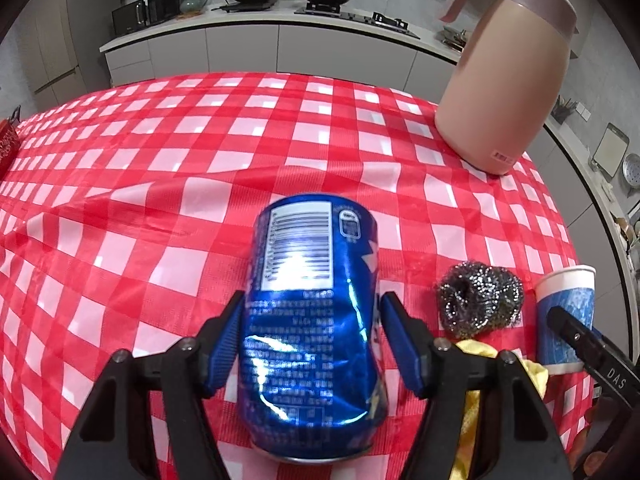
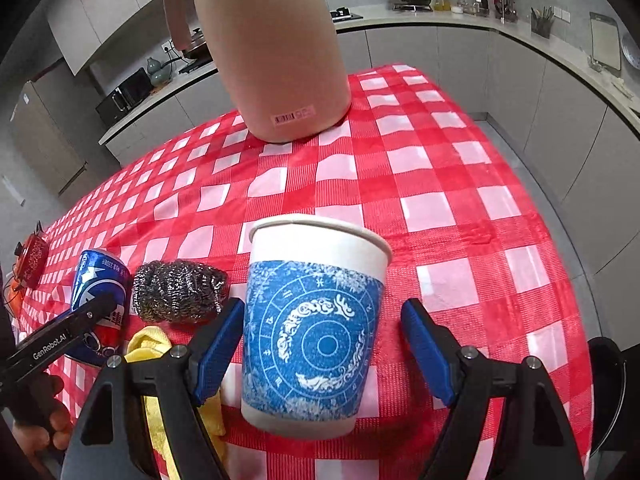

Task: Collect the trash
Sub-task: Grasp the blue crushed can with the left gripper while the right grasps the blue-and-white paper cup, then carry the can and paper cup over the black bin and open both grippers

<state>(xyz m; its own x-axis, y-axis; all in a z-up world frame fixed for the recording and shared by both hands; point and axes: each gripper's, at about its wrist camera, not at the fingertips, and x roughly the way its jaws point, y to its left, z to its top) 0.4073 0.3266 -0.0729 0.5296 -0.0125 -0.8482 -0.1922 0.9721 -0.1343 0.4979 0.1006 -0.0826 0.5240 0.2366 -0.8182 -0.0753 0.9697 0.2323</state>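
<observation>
Left hand-held gripper [image 1: 312,340] is seen reaching forward low over the table, its two blue-padded fingers [image 1: 224,344] set against either side of a dented blue aluminium drink can [image 1: 312,312]. The can is clamped between the pads, its barcode label turned upward and its length pointed away from the camera; whether its underside is borne by the cloth cannot be told. Right hand-held gripper [image 2: 322,352] is held level beside it, to the right, with its jaws spread around a white paper cup with a blue circular print [image 2: 316,328]. The left pad [image 2: 218,350] is seen at the cup's wall, while the right pad is kept clearly apart from it, so the cup is not pinched. The cup is stood upright on the table, open end up.

Between the two grippers, a crumpled yellow cloth [image 2: 150,344] is laid near the table's front edge, and just beyond it a grey steel-wool scouring ball [image 1: 480,300] is rested on the cloth, between can and cup. A bare hand [image 2: 44,420] is glimpsed at the lower left of the right wrist view, gripping the left tool's black handle.

Farther back, the red-and-white checked tablecloth [image 1: 200,140] is spread over the table, and a tall pink thermal jug with a handle [image 1: 508,80] is stood upright near its far right side.
</observation>
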